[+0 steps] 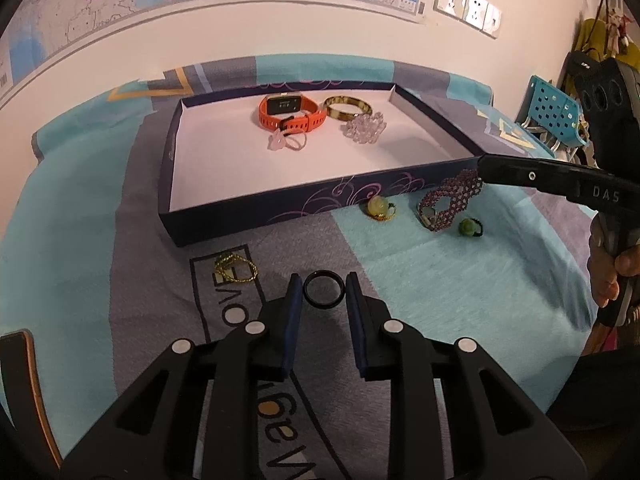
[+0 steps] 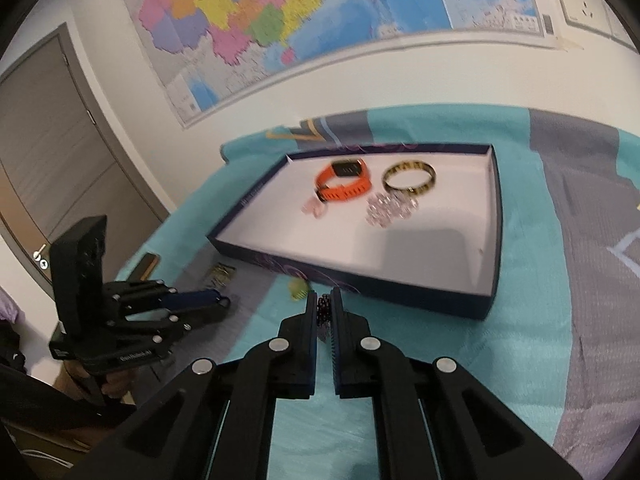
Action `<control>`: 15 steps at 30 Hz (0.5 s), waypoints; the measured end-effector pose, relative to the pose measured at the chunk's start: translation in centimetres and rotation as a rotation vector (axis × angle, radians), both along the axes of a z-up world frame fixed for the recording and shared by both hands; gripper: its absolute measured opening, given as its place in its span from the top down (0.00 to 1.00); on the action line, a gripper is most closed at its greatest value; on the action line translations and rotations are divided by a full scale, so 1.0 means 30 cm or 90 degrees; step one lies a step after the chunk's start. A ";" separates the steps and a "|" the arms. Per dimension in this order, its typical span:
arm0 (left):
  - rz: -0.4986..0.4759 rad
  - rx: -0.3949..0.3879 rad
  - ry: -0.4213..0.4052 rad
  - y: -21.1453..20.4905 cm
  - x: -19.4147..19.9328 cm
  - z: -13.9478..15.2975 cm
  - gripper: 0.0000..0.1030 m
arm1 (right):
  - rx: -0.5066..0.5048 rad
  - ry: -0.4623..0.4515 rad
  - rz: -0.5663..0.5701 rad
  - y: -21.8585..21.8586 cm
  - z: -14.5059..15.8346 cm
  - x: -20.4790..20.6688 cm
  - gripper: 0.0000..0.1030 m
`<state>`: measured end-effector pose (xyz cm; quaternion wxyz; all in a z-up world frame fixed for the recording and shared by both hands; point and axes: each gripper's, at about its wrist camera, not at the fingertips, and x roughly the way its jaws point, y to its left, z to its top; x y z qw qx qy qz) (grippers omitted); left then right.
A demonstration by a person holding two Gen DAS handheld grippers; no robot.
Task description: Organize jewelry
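My left gripper (image 1: 323, 285) is shut on a black ring (image 1: 324, 289), low over the patterned bedspread. My right gripper (image 2: 325, 300) is shut on a purple beaded bracelet (image 2: 324, 312), whose free end hangs down to the cloth (image 1: 446, 200) beside the box's near right corner. The dark blue shallow box (image 1: 280, 208) holds an orange watch (image 1: 288, 114), a tortoiseshell bangle (image 1: 347, 109), a clear crystal bracelet (image 1: 365, 128) and a pink charm (image 1: 286, 142). On the cloth lie a gold chain (image 1: 235, 269), a yellow-green bead ring (image 1: 378, 206) and a green bead ring (image 1: 468, 228).
A phone (image 1: 24, 380) lies at the bedspread's left edge. A blue perforated basket (image 1: 556, 116) stands beyond the right side. A wall with a map runs behind the box, and a door (image 2: 60, 152) is at the left.
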<state>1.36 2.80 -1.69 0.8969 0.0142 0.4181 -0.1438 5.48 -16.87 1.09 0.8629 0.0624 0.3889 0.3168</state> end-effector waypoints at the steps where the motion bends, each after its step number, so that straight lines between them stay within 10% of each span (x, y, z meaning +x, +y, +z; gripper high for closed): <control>1: -0.001 -0.001 -0.004 0.000 -0.003 0.007 0.78 | 0.002 -0.004 0.003 0.006 0.009 0.000 0.95; 15: -0.018 -0.015 -0.041 -0.007 0.006 0.094 0.78 | 0.016 -0.044 0.011 0.026 0.101 0.009 0.95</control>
